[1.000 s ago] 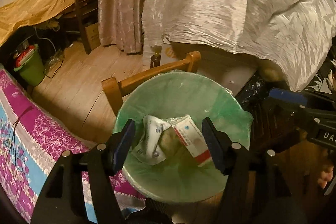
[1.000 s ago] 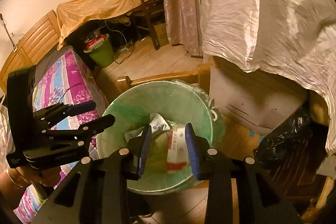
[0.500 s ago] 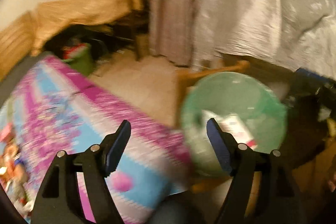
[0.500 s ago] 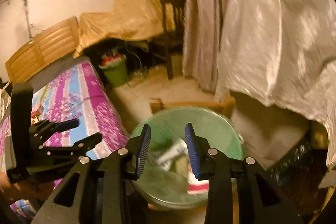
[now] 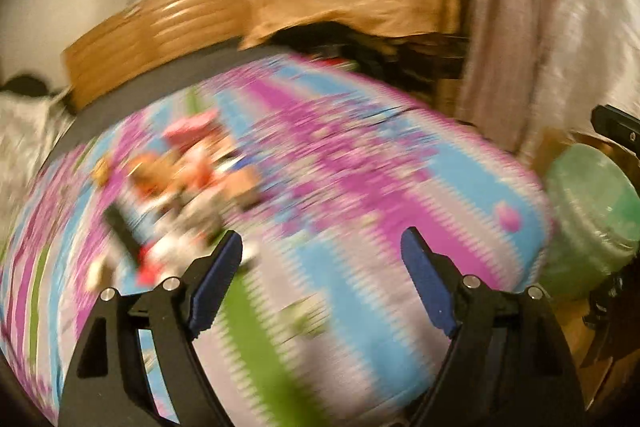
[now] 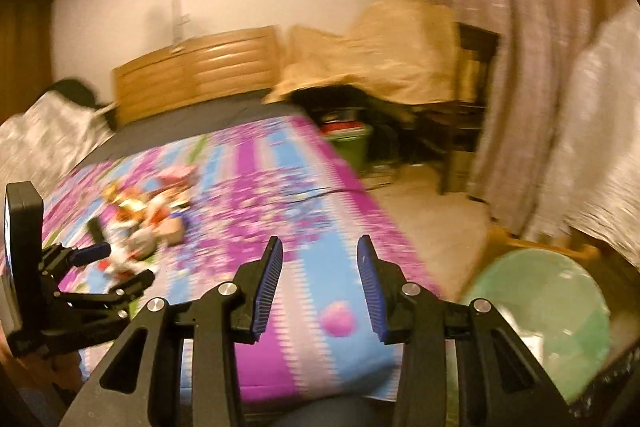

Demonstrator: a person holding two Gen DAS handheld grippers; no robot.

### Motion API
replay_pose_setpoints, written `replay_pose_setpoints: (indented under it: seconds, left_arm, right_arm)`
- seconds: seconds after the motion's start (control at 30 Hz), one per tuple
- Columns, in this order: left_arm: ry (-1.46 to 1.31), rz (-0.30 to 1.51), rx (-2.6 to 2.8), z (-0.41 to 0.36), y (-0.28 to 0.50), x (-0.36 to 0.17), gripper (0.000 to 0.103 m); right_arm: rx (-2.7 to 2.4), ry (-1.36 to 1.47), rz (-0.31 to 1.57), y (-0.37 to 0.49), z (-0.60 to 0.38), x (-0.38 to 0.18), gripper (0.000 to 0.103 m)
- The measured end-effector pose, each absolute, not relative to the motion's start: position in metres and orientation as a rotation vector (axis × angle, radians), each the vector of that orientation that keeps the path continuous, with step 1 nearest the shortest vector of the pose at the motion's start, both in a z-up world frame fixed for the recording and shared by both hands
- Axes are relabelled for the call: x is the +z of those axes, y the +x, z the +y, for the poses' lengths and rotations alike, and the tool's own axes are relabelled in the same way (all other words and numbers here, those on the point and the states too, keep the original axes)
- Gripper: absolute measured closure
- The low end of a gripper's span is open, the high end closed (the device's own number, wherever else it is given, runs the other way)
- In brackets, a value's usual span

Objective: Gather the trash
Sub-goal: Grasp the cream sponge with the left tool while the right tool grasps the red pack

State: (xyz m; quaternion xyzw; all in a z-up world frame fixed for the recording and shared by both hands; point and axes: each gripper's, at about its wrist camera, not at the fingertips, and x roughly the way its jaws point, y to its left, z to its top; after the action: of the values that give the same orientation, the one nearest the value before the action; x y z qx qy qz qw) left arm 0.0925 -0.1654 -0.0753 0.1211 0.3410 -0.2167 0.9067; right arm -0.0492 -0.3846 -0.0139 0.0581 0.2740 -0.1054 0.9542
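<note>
With its blue pads spread wide and nothing between them, my left tool (image 5: 320, 259) hangs over the bed (image 5: 400, 187) with its purple, blue and white cover. My right tool (image 6: 320, 283) is parted too, less widely, also empty, over the bed's near end. A blurred heap of trash (image 5: 180, 187) lies on the cover to the left. At the right, off the bed's corner, stands the green-lined bin (image 6: 560, 307).
</note>
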Motion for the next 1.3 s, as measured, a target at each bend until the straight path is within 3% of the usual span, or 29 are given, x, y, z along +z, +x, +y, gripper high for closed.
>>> replay_pose_setpoints:
  seconds: [0.3,0.53,0.63,0.73,0.83,1.13,1.17,1.23,1.3]
  left_arm:
    - [0.024,0.837,-0.157,0.005,0.13,-0.109,0.025]
    - [0.006,0.858,-0.185,0.051,0.183,-0.122,0.025]
    - [0.001,0.855,-0.161,0.058,0.205,-0.131,0.025]
    - [-0.008,0.874,-0.156,0.062,0.224,-0.142,0.025]
    - [0.008,0.897,-0.171,0.06,0.236,-0.152,0.025]
    - [-0.022,0.988,-0.21,0.063,0.268,-0.179,0.025]
    - [-0.021,0.986,-0.209,0.063,0.268,-0.179,0.027]
    - [-0.034,0.971,-0.187,0.067,0.265,-0.177,0.042]
    - [-0.084,0.964,-0.176,0.079,0.263,-0.175,0.064]
  right_arm:
    - [0.27,-0.01,0.68,0.018,-0.234,-0.057,0.063]
    - [0.547,-0.05,0.867,0.073,-0.143,-0.115,0.063]
    - [0.493,-0.125,0.934,0.105,-0.122,-0.142,0.054]
    - [0.394,-0.218,0.979,0.132,-0.115,-0.16,0.032]
    - [0.372,-0.255,0.969,0.149,-0.115,-0.166,0.023]
    - [0.471,-0.298,0.934,0.209,-0.119,-0.18,0.023]
    - [0.483,-0.292,0.934,0.212,-0.12,-0.18,0.028]
    - [0.509,-0.28,0.923,0.203,-0.12,-0.174,0.03]
    - [0.536,-0.266,0.919,0.19,-0.122,-0.169,0.03]
